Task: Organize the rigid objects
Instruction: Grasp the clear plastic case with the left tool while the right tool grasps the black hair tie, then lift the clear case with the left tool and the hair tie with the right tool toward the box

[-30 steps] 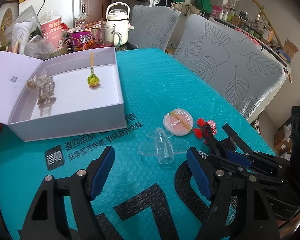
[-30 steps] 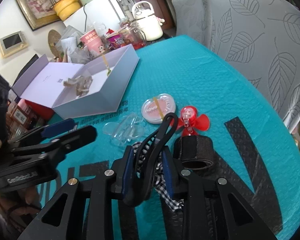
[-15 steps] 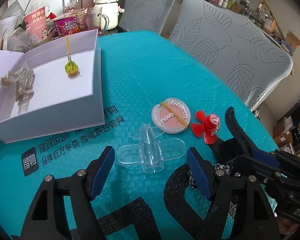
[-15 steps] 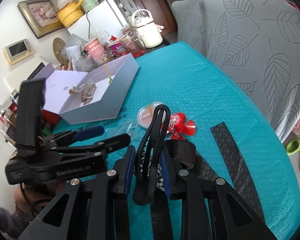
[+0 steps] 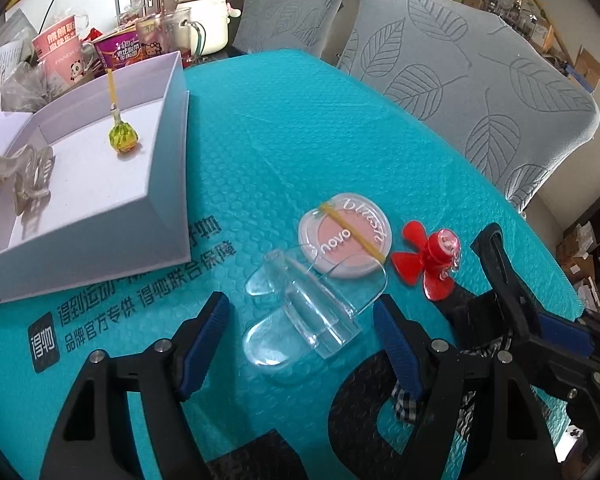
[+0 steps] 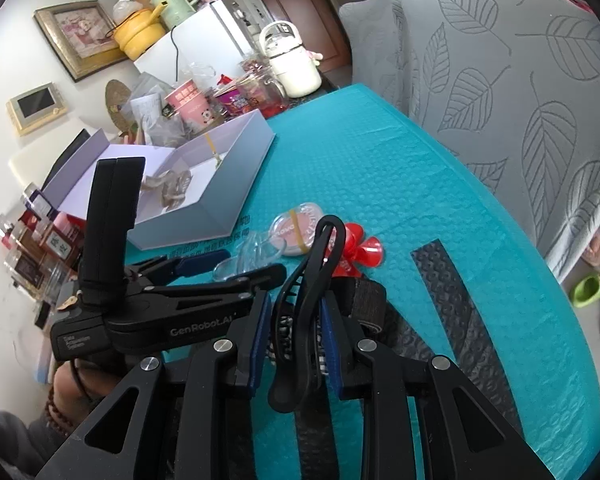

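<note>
My left gripper [image 5: 300,340] is open, low over the teal mat. A clear plastic piece [image 5: 304,312] lies on the mat between its blue pads [image 5: 204,340], with a gap on each side. Just beyond lie a pink blush compact [image 5: 344,236] and a small red fan [image 5: 432,260]. My right gripper [image 6: 294,320] is shut on a black hair claw clip [image 6: 312,280], held above a black band [image 6: 364,300] and a checked cloth [image 6: 284,332]. The left gripper [image 6: 236,266] shows to its left.
An open white box [image 5: 172,152] at the left holds a green lollipop [image 5: 122,136] and a beige hair claw [image 5: 24,176]. Cups and a white kettle [image 5: 204,12] crowd the far edge. Two grey leaf-print chairs [image 5: 480,92] stand along the right side of the table.
My left gripper has come forward and down, so the clear piece now lies between its fingers. The right gripper has drawn back a little with the black clip in it.
</note>
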A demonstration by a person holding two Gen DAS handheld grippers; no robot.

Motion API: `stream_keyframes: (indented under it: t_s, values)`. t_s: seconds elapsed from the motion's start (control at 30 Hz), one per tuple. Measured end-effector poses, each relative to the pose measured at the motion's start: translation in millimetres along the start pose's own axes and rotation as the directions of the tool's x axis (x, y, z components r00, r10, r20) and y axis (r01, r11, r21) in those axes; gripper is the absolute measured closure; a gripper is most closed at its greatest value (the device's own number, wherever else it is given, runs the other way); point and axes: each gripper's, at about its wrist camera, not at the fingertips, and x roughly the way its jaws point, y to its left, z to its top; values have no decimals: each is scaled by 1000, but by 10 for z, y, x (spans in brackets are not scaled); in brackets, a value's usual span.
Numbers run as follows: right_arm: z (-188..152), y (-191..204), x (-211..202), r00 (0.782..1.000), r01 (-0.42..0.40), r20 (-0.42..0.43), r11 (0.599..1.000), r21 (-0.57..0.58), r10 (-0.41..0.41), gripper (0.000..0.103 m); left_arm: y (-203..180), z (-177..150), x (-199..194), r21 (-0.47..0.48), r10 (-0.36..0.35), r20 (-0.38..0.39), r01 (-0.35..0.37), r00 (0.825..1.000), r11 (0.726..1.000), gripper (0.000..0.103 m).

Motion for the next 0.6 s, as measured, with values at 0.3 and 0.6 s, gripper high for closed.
stream_keyframes:
  t_s: [0.3,0.6]
  values:
    - [-2,13,-20,1000,19,5,1000,-7,-19,70,-29,-26,-32,29,-37,49,35,998,999,47]
    - [-26,93,-8,1000,29,-10,999,-34,-29,63,23,-100,-248,27,-19,83,17,996,999,47]
